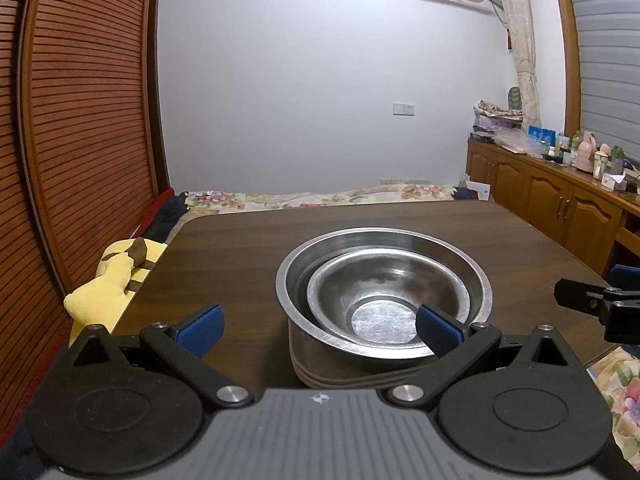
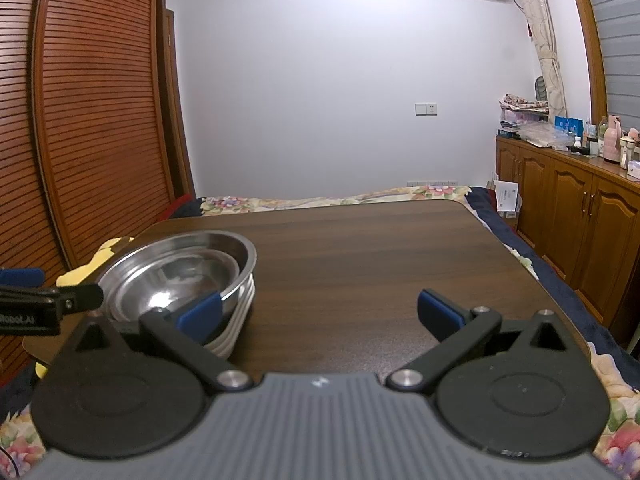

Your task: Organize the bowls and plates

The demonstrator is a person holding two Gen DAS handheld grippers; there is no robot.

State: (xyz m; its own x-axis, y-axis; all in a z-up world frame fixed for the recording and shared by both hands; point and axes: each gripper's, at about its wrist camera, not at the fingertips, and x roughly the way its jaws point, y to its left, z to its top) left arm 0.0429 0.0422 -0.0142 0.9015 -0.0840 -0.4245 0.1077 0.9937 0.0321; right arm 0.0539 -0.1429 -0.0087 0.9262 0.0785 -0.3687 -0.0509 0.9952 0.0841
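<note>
A small steel bowl [image 1: 384, 300] sits nested inside a larger steel bowl [image 1: 292, 276], and both rest on a stack of pale plates [image 1: 340, 376] on the dark wooden table [image 1: 240, 248]. My left gripper [image 1: 319, 330] is open in front of the stack, its right fingertip over the small bowl's near rim, nothing gripped. In the right wrist view the same nested bowls [image 2: 176, 272] and plate stack [image 2: 236, 332] stand at the left. My right gripper [image 2: 319, 314] is open over bare table, to the right of the stack.
A yellow plush toy [image 1: 108, 284] lies off the table's left edge beside the slatted wardrobe [image 1: 80, 120]. A flowered bedspread [image 1: 320, 196] lies beyond the table. Wooden cabinets [image 2: 568, 216] with bottles run along the right wall.
</note>
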